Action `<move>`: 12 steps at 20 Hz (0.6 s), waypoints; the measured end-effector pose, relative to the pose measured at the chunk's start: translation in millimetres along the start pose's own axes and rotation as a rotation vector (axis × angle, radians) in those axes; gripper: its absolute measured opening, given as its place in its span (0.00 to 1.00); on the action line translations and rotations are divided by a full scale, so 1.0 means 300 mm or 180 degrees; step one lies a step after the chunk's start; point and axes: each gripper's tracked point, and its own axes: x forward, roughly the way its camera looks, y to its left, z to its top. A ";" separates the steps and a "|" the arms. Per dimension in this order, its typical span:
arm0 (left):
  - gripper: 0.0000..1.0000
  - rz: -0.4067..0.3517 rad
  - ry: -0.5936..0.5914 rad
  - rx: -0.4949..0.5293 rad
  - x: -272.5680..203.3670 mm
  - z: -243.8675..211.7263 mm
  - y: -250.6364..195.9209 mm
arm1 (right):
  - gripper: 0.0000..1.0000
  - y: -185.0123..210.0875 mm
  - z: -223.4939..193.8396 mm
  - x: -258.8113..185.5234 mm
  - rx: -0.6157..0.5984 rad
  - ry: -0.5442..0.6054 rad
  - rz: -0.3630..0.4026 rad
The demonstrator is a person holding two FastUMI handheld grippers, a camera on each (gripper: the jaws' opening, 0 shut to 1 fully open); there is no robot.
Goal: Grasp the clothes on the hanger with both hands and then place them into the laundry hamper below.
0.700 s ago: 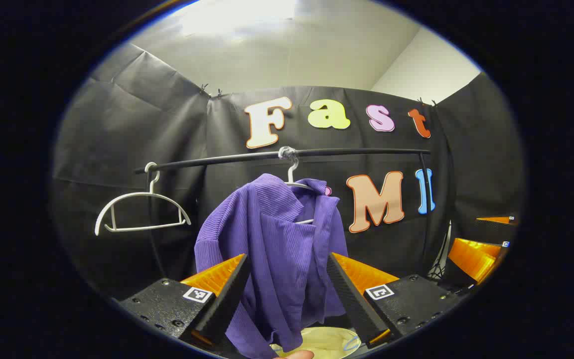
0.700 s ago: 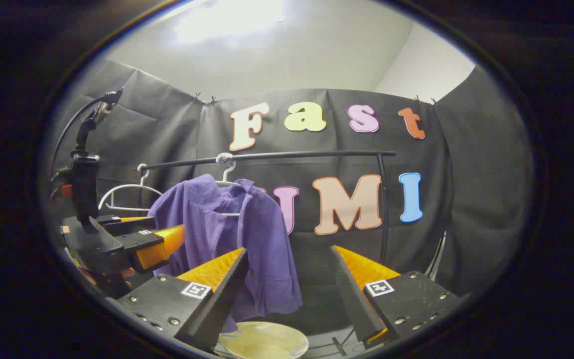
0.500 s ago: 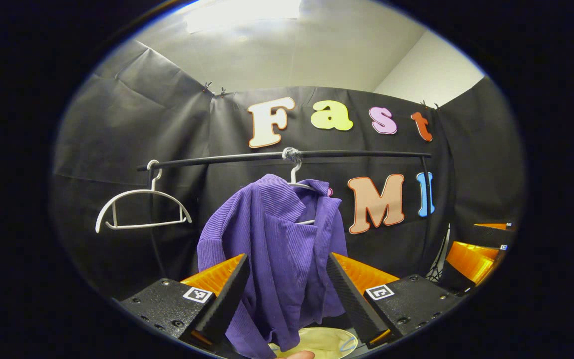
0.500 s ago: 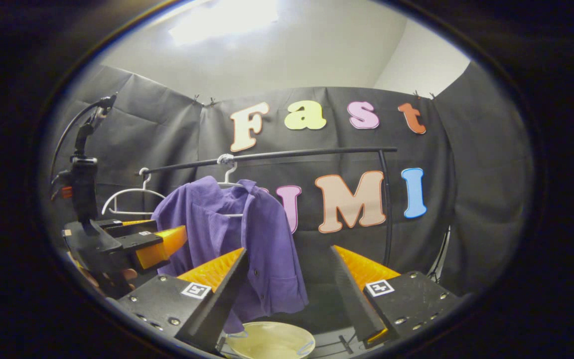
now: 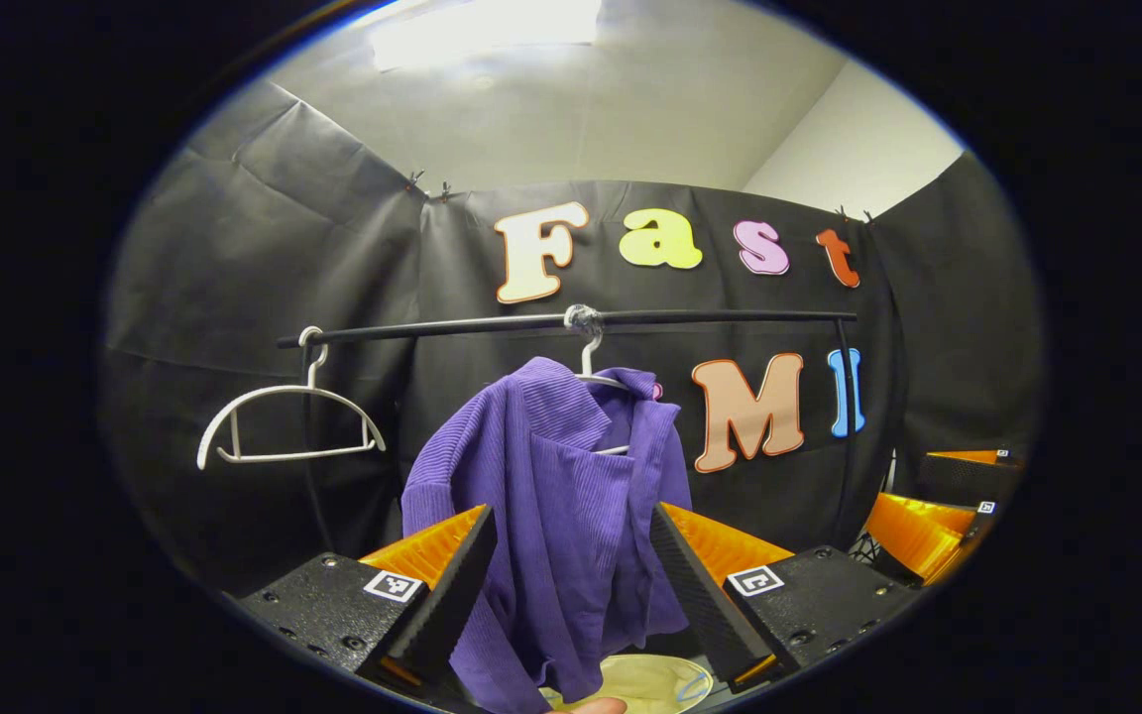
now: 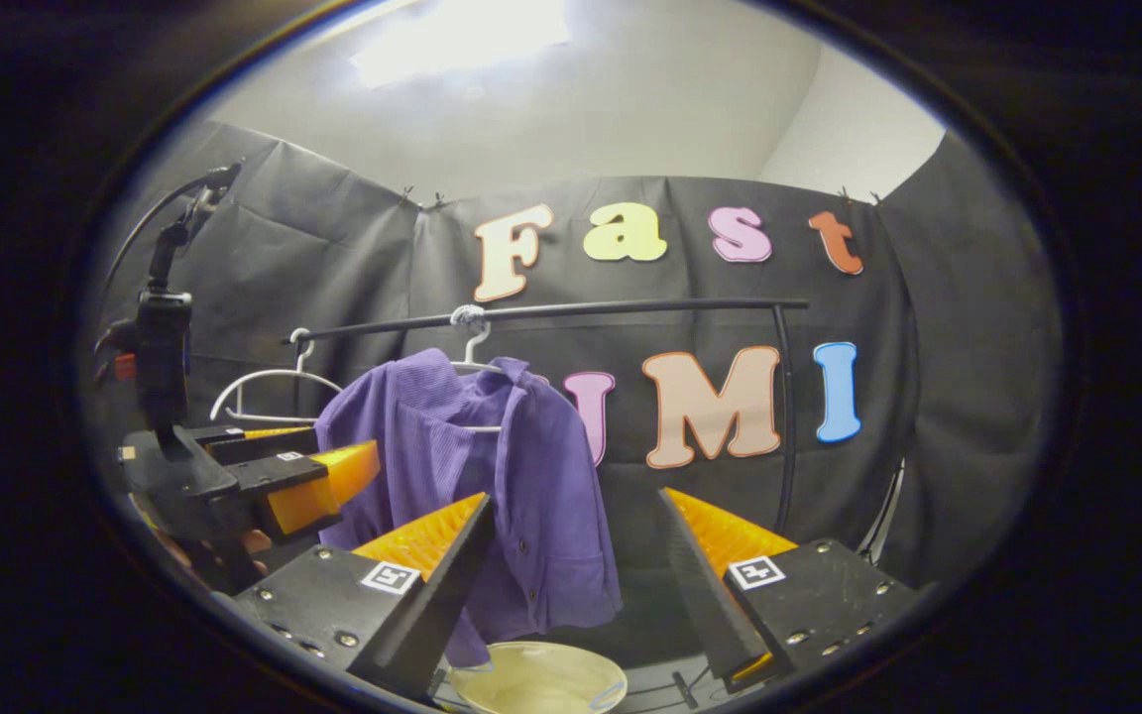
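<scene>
A purple ribbed shirt hangs on a white hanger from the black rail. In the left gripper view my left gripper stands open, its fingers framing the shirt's lower half without touching it. In the right gripper view the same shirt hangs left of centre, and my right gripper is open, short of the cloth. The left gripper appears at the left of that view, held by a hand. The cream hamper sits below the shirt; its rim also peeks out under the shirt.
An empty white hanger hangs at the rail's left end. The rail's right upright drops to the floor. The right gripper shows at the far right of the left gripper view. A camera mount with cable rises above the left gripper.
Both views have shifted slightly: the shirt and rail sit a little lower in the left gripper view and a little further right in the right gripper view. Both grippers stay open.
</scene>
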 end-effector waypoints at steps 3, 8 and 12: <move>0.98 -0.0014 -0.0001 0.0009 0.007 0.006 -0.008 | 0.97 0.011 0.019 0.032 0.0046 -0.0102 0.0066; 0.98 0.0026 -0.0014 0.0021 0.051 0.015 -0.025 | 0.97 -0.005 0.028 0.123 0.0148 -0.0142 0.0150; 0.98 0.0070 0.0121 0.0036 0.135 -0.027 -0.056 | 0.97 -0.041 0.020 0.227 0.0201 -0.0081 0.0190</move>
